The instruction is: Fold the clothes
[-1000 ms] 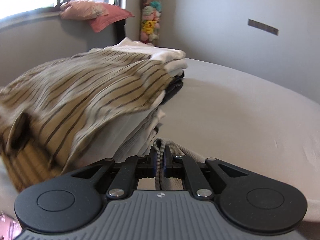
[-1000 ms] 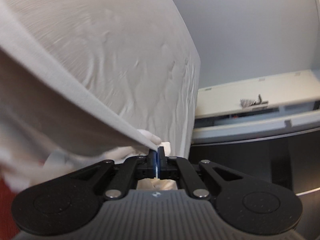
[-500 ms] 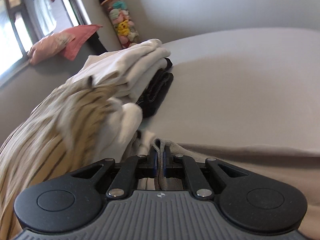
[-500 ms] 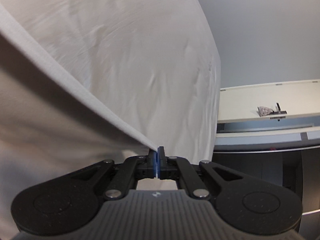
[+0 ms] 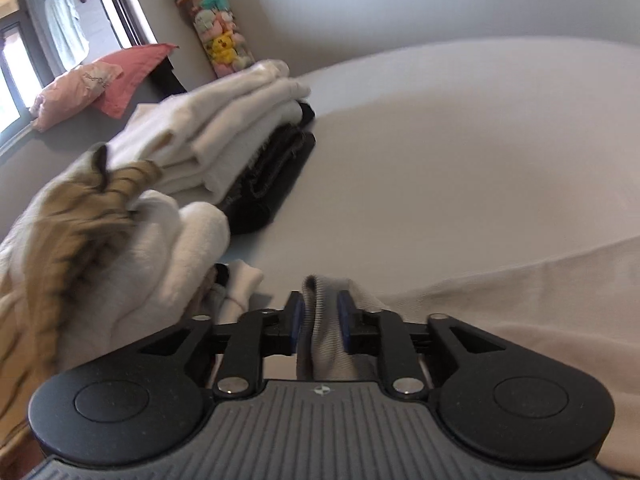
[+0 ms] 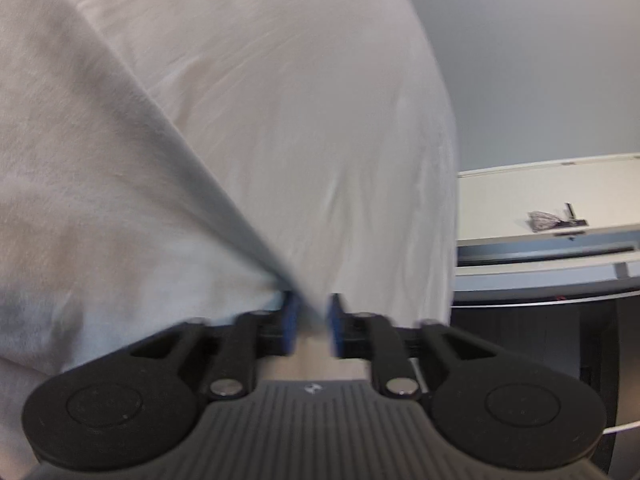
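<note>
Beige garment (image 5: 520, 296), both tongs (image 5: 320, 320) (image 6: 312, 320) parted

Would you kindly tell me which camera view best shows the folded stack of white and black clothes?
The left wrist view: the folded stack of white and black clothes lies there on the grey bed sheet, layers visible. The right wrist view shows none of it.
</note>
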`<state>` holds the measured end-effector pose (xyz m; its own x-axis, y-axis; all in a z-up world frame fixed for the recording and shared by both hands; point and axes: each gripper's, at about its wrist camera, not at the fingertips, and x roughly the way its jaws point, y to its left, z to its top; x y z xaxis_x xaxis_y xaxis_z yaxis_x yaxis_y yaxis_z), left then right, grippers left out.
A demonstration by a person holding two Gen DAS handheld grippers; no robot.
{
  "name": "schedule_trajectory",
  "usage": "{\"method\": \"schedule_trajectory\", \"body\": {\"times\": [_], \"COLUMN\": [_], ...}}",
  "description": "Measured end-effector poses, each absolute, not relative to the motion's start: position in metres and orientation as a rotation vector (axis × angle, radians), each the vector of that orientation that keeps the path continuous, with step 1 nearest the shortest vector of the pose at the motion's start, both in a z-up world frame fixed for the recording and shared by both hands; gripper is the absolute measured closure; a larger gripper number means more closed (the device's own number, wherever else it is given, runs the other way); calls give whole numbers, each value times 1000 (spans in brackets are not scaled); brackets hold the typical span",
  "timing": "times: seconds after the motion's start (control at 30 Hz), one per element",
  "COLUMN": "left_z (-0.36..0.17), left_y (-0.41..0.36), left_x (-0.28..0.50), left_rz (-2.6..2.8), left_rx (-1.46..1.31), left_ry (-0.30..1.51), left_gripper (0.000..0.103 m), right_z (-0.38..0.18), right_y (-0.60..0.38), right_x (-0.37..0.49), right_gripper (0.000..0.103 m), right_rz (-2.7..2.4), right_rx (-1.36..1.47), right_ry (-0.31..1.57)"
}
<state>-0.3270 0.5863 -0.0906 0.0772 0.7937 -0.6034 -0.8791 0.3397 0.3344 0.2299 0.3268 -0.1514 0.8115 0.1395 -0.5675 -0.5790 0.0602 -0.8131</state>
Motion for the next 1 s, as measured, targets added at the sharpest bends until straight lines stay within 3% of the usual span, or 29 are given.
{"method": "schedule_trajectory", "body": {"times": [0.03, 0.1, 0.5, 0.77, 0.87, 0.9, 0.97, 1.0], "left_z": [-84, -71, -73, -100, -110, -113, -115, -115], "left_y": [580, 565, 465, 449, 449, 449, 447, 445], "left_x": [-331, -342, -393, -399, -401, -401, -399, -396], "left_rz": [1258, 1255, 1253, 1268, 1236, 1225, 1204, 1193], "left_rx": [-140, -182, -575, -771, -841, -865, -856, -838], "left_ry": [792, 755, 680, 699, 684, 680, 674, 672], "left_gripper": [57, 51, 46, 42, 42, 43, 55, 69], "right_z": [-144, -130, -76, -108, -110, -111, -114, -116], "right_y": [322, 312, 212, 165, 162, 161, 160, 161], "right_x": [226, 218, 74, 26, 10, 5, -4, -6], "right_gripper": [68, 68, 64, 62, 56, 56, 53, 53], "right_rz": [564, 557, 774, 805, 814, 821, 835, 840], "right_rx": [-1386, -1325, -772, -565, -559, -562, -566, -570], "right_ry": [376, 368, 472, 597, 566, 555, 551, 555]}}
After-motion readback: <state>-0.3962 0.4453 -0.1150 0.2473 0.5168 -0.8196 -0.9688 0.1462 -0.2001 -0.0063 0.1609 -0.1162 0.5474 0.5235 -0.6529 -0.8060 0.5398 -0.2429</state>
